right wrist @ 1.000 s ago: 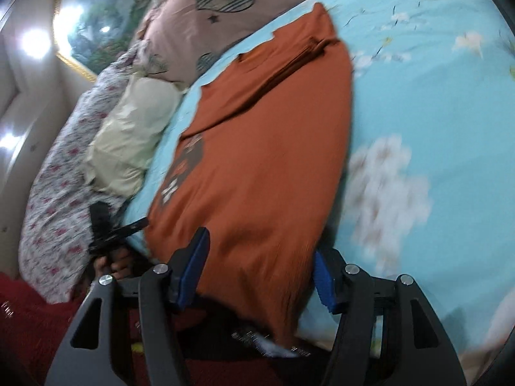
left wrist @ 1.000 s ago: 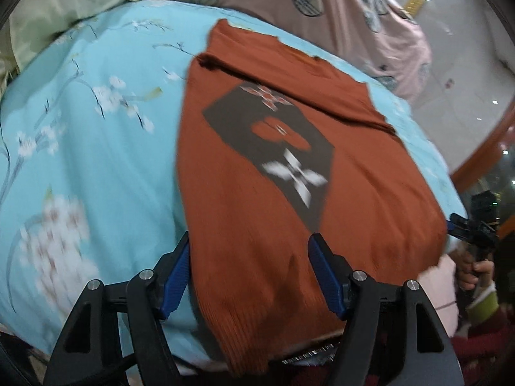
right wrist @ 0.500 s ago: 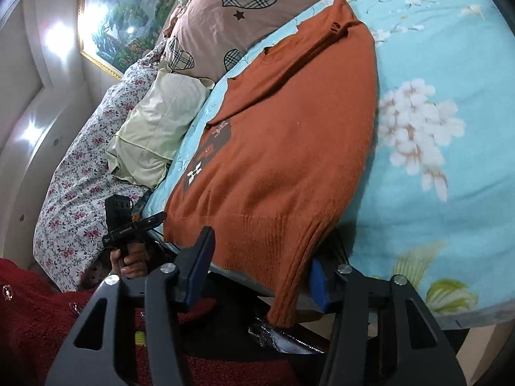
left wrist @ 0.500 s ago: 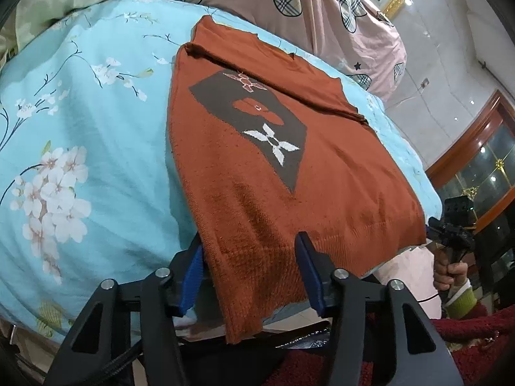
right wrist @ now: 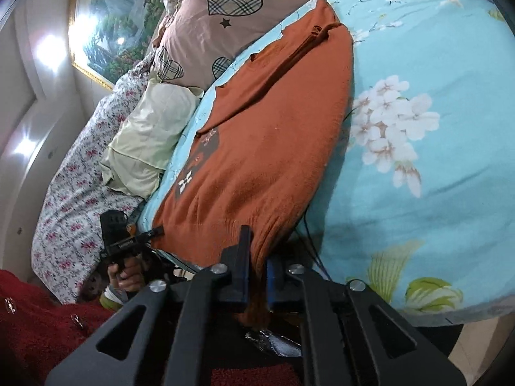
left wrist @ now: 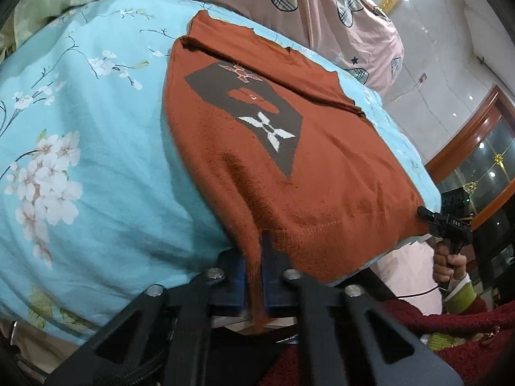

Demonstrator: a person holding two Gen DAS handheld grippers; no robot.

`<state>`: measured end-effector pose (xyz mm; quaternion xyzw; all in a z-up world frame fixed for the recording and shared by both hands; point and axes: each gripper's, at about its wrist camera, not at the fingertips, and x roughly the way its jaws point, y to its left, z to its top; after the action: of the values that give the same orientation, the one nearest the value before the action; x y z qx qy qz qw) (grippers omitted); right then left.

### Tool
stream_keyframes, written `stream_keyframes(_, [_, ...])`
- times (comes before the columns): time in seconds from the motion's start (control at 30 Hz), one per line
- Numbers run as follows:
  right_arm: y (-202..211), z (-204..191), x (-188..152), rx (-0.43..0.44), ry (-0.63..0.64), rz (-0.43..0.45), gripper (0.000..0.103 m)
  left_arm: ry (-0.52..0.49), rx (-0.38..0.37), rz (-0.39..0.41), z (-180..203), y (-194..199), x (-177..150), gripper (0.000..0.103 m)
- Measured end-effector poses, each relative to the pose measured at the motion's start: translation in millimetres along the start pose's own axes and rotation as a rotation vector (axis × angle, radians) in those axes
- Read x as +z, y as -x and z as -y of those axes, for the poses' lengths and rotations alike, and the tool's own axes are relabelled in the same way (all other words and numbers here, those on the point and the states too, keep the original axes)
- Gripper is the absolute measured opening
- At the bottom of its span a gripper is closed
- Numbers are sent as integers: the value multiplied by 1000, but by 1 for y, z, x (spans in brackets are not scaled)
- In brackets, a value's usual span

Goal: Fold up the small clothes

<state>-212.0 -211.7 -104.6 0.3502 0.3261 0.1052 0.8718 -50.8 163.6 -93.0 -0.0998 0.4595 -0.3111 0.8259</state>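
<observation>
**Both claws pinch the sweater hem**

The rust-orange sweater lies flat on the blue floral bedsheet, collar toward twelve o'clock near the pink pillow; the left claw is closed on the hem corner at six o'clock; the right claw likewise clamps the opposite hem corner, cloth bunched between its blue pads.

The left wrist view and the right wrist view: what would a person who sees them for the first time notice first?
The rust-orange sweater strikes first: it lies flat across the light blue floral bedspread, a dark patch with a white cross on its chest. Next, each claw pinches the hem at the near bed edge, the left claw at one corner and the right claw at the other. Behind lie pink pillows with plaid hearts.
</observation>
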Motion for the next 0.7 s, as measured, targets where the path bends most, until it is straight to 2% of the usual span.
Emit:
stream_keyframes(0.17, [23,-11,22,86,1,105,7,28,-12,71,4,18,5,5])
stream_keyframes(0.27, [24,-18,41,77,20,130,7,44,-40,143,11,34,17,5])
stream_keyframes(0.37, [20,-24,67,64,38,161,7,48,-34,208,17,42,35,5])
stream_keyframes(0.47, [15,-24,101,33,46,207,7,57,-35,292,22,46,67,5])
stream_keyframes(0.57, [9,-23,137,4,54,230,7,55,-15,333,27,41,100,5])
stream_keyframes(0.7, [-7,-26,193,-77,99,235,7,26,34,388,29,29,155,5])
